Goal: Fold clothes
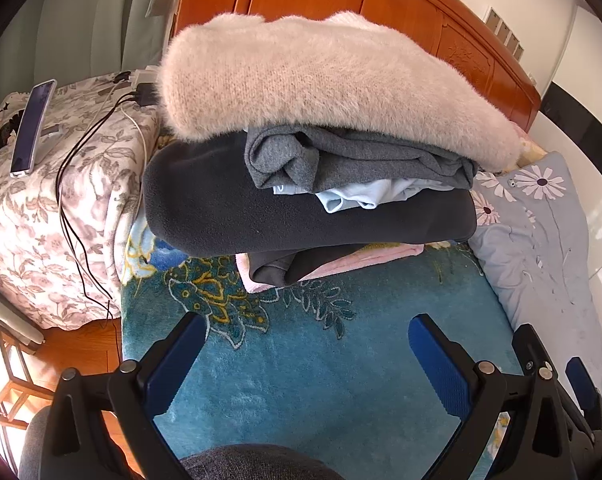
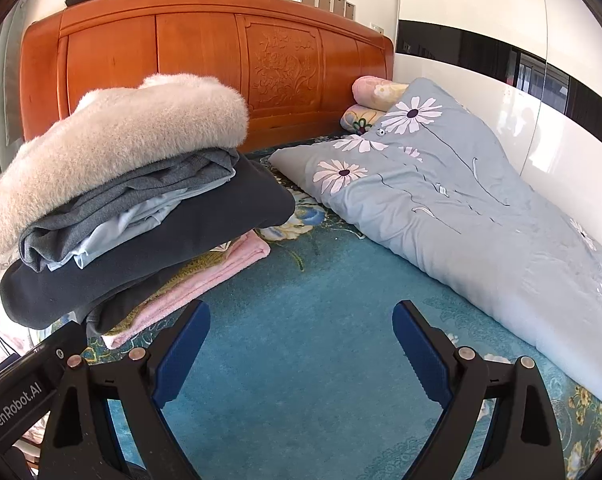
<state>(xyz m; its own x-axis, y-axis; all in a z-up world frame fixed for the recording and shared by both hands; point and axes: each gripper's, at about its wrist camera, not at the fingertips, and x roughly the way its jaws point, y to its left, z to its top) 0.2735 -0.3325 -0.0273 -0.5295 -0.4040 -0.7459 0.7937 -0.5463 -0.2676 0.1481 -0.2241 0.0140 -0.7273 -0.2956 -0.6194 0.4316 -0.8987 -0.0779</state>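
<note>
A stack of folded clothes lies on the teal blanket (image 1: 301, 360) near the headboard. On top is a fluffy beige sweater (image 1: 321, 76), also in the right wrist view (image 2: 113, 152). Under it are a grey garment (image 1: 361, 160), a light blue one (image 1: 365, 196), a dark grey fleece (image 1: 261, 216) and a pink towel (image 2: 205, 276) at the bottom. My left gripper (image 1: 305, 332) is open and empty, short of the stack. My right gripper (image 2: 301, 320) is open and empty, to the right of the stack over the teal blanket (image 2: 321, 360).
A grey daisy-print quilt (image 2: 461, 208) lies along the right side by the white wall. A wooden headboard (image 2: 205, 56) stands behind. A floral-covered stand (image 1: 41, 220) at the left holds a phone (image 1: 33, 128) and cables (image 1: 73, 200). Pillows (image 2: 373, 96) sit at the back.
</note>
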